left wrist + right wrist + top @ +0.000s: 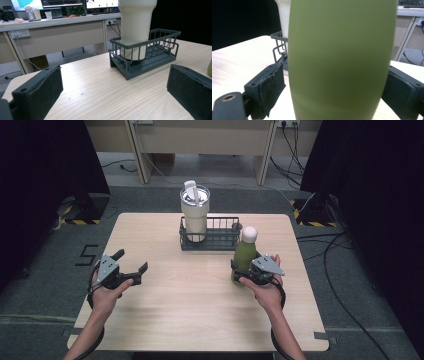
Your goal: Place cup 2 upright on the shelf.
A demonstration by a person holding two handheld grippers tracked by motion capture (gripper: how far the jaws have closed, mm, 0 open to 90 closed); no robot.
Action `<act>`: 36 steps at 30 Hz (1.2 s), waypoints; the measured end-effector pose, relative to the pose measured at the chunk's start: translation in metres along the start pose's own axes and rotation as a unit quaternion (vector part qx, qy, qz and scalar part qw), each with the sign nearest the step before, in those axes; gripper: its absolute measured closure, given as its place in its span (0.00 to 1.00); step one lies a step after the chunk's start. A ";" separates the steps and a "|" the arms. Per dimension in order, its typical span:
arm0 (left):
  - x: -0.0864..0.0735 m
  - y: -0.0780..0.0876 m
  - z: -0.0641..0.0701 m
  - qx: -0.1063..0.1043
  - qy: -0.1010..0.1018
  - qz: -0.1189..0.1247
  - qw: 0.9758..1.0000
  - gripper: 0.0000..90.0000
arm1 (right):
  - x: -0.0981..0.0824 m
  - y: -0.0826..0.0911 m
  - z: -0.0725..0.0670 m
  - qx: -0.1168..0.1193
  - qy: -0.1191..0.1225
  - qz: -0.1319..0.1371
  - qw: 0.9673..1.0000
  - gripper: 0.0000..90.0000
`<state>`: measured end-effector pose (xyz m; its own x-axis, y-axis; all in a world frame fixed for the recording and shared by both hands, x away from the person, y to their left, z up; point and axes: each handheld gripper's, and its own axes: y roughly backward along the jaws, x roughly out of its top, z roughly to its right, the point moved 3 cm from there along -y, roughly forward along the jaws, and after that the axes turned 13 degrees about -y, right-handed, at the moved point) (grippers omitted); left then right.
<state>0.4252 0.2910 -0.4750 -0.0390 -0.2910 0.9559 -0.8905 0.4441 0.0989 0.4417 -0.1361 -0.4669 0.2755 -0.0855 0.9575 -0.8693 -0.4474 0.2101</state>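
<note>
Here, the right gripper point(246, 270) sits around the lower body of the matte olive-green bottle with the rounded white cap point(245, 253). In the right gripper view the green bottle point(342, 57) stands directly between the two black jaws; the left pad looks touching or nearly so, the right pad's contact is hidden behind the bottle's curve. So: closed about the bottle, though whether it is truly clamped I cannot tell.

Key relation: bottle upright, long axis vertical, standing on the table just in front of and to the right of the dark grey wire basket point(220, 237). The basket's free compartment lies up and to the left of the bottle, near at hand. The cream-coloured tall insulated tumbler with lid point(194, 212) occupies the basket's left end. The right hand is much the nearer to both; judged, a lift over the rim and a short shift left would seat the bottle beside the tumbler.

Left gripper point(129, 265) hovers at the table's left side, jaws spread wide, holding nothing, well apart from the basket.

Surface: pale wood-grain table point(200, 305), otherwise bare. Room: grey carpet floor, black curtains either side, a beige desk beyond with cables trailing.
</note>
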 end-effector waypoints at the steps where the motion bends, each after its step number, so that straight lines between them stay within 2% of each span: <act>1: 0.000 0.000 0.000 0.000 0.001 0.000 1.000 0.00 | 0.000 -0.001 0.000 0.000 -0.002 0.000 1.000 0.13; 14: -0.001 -0.001 0.001 -0.005 0.002 0.001 1.000 0.00 | -0.002 -0.010 0.002 -0.011 -0.003 0.003 1.000 0.23; 26: -0.003 -0.001 0.002 -0.011 0.002 0.001 1.000 0.00 | 0.000 -0.009 0.003 -0.009 0.002 0.001 1.000 0.23; 36: -0.002 0.000 0.000 -0.007 0.004 0.002 1.000 0.00 | 0.002 -0.008 0.002 -0.012 0.002 0.002 1.000 0.23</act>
<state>0.4255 0.2913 -0.4774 -0.0399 -0.2828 0.9583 -0.8838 0.4574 0.0981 0.4504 -0.1346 -0.4673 0.2711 -0.0832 0.9589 -0.8798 -0.4255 0.2118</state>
